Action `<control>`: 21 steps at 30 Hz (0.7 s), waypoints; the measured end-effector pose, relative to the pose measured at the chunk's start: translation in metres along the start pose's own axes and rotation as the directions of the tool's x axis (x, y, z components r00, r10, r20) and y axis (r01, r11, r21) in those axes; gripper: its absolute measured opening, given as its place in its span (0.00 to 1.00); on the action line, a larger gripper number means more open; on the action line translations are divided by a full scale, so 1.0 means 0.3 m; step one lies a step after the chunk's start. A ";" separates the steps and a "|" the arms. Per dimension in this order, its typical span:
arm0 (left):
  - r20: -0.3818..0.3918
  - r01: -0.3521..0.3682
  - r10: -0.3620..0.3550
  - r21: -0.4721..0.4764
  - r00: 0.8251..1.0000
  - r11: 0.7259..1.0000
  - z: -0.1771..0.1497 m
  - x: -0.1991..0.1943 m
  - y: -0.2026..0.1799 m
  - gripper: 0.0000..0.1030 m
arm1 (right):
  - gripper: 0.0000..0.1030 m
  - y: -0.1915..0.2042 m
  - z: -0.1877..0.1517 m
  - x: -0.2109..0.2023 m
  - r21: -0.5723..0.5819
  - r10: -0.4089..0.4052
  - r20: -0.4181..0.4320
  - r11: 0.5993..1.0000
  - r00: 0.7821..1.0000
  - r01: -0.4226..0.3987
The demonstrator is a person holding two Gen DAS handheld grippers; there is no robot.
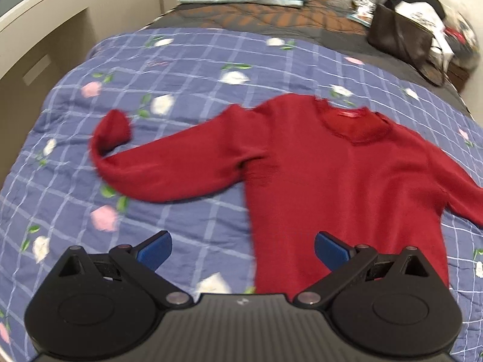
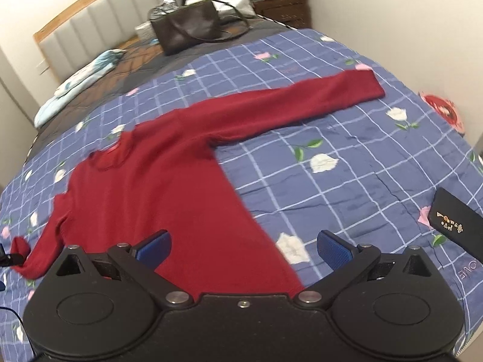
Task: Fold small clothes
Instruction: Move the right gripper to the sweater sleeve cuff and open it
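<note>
Red sweater lies flat, front up, on floral quilt of bed, sleeves spread. Left gripper and right gripper hover near hem, fingers wide, holding nothing. Folding not begun, likely; next calls for pinching sleeve or side edge.

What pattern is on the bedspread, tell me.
Blue bedspread with a white grid and pink and white flowers, clearest in the right wrist view.
</note>
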State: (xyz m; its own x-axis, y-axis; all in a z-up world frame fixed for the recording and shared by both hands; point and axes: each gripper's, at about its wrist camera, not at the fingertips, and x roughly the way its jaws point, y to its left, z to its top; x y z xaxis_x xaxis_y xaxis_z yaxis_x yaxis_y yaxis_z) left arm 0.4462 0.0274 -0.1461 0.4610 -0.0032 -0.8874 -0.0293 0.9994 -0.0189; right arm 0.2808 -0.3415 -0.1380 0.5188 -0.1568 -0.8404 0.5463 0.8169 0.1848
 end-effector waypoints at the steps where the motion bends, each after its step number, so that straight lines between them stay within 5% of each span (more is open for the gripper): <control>1: 0.005 0.002 -0.002 0.013 1.000 1.000 0.006 0.013 -0.041 1.00 | 0.99 -0.026 0.013 0.022 0.011 -0.002 -0.004 1.000 1.000 0.002; 12: 0.025 0.090 -0.092 0.089 0.995 0.992 0.041 0.160 -0.537 1.00 | 0.99 -0.349 0.287 0.268 0.068 0.002 -0.002 0.998 1.000 -0.001; 21: 0.045 0.122 -0.140 0.283 0.989 0.951 -0.027 0.273 -0.902 1.00 | 0.87 -0.684 0.557 0.520 0.200 -0.039 0.031 0.979 0.999 0.032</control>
State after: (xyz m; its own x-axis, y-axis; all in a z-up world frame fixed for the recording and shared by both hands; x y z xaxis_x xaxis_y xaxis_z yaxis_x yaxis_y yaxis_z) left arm 0.4847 -0.2435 -0.2173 0.5001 -0.1414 -0.8544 0.2790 0.9603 0.0044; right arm 0.3596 -0.6263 -0.2220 0.5174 -0.2059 -0.8306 0.6833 0.6838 0.2561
